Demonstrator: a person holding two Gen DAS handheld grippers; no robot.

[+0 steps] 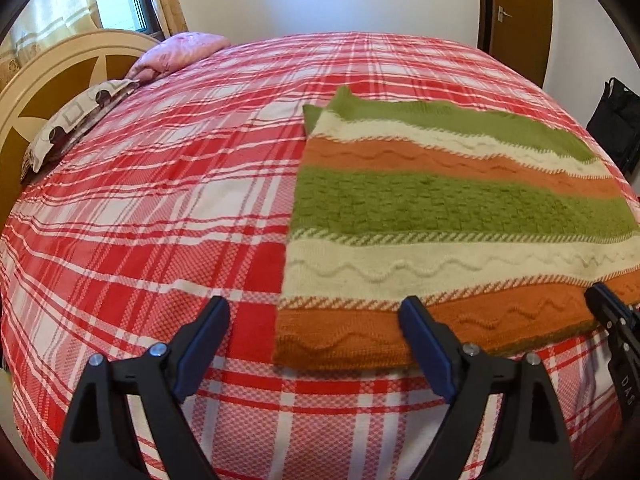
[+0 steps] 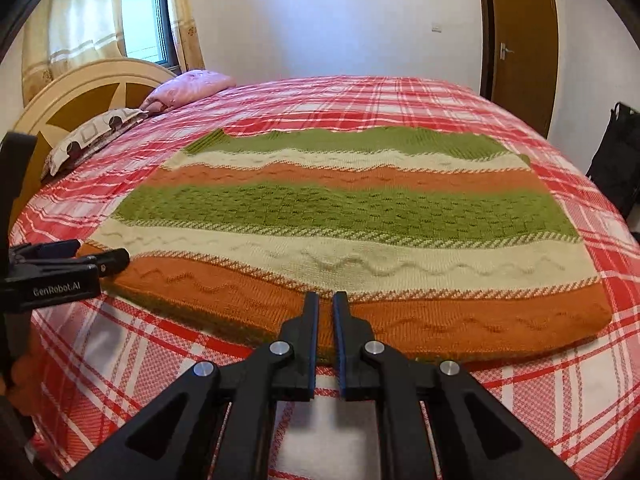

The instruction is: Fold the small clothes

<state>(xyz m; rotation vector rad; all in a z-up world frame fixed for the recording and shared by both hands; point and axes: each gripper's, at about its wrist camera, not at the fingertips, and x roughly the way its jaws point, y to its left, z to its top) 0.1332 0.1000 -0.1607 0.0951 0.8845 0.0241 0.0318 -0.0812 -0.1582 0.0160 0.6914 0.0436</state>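
Hovering low over the near edge of the bed [image 1: 140, 208], the left gripper [image 1: 312, 328] has its fingers spread wide, one over the bare plaid bedspread and the other just at the near left corner of the striped knit garment [image 1: 440, 208], gripping nothing. The right gripper [image 2: 326, 312] sits at the middle of the garment's near orange hem with its blue-padded fingers drawn almost together, a thin slit between them; whether any knit is caught there cannot be told. The garment [image 2: 340, 216] lies flat on the bed's near half, towards the right edge, in bands of orange, cream and green. In the right wrist view the left gripper [image 2: 100, 258] shows at the garment's near left corner. Farther off, at the bed's far left corner, a patterned pillow [image 1: 76, 120] and a pink quilt [image 1: 180, 52] lie against the headboard [image 1: 48, 80].
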